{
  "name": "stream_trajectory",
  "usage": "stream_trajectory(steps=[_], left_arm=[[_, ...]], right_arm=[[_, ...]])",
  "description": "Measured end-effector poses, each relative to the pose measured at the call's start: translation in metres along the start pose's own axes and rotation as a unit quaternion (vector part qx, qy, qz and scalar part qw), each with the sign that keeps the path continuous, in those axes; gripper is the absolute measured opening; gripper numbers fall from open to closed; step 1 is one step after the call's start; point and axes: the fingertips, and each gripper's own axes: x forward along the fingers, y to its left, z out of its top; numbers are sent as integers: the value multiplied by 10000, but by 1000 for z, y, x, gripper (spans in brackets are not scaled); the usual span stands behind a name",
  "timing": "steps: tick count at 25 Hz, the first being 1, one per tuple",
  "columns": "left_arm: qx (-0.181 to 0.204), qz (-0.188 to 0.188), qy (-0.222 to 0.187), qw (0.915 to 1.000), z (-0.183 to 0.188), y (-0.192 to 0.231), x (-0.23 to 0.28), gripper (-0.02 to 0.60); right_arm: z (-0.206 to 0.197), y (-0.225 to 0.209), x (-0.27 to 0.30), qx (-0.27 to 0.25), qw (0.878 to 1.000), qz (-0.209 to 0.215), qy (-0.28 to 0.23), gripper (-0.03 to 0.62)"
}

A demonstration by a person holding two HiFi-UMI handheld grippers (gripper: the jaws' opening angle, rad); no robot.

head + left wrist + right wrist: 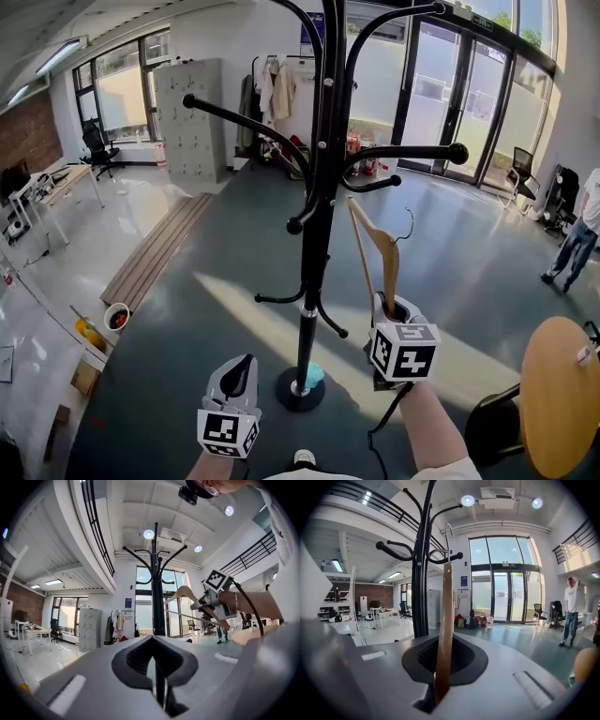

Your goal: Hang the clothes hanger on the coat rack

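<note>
Between jaws of right claw (437, 693), hanger (445, 611) edge-on.

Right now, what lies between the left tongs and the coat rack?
Nothing. In the left gripper view the coat rack stands straight beyond the left tongs, with only air between; the head view shows just bare floor there.

Grips a wooden clothes hanger (376, 251) upright in the right tongs (391, 307), metal hook on top, just right of the pole of the black coat rack (320, 187) and below its ball-tipped right arm, touching none of the arms. Holds the left tongs (238, 368) low near the rack's round base, tips together. Has a round wooden table (561, 398) at the right.
</note>
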Motion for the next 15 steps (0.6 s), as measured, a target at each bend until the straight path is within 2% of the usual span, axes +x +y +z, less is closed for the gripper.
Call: stream_trajectory(steps=[7,15], left_arm=[[4,-26,35,10000,-2,-2,10,0],[-100,134,222,9996,-16,8,5,0]], right_arm=[[44,15,37,-212,9993,291,28,28],[34,18,81,-359,9978,347,441,28]])
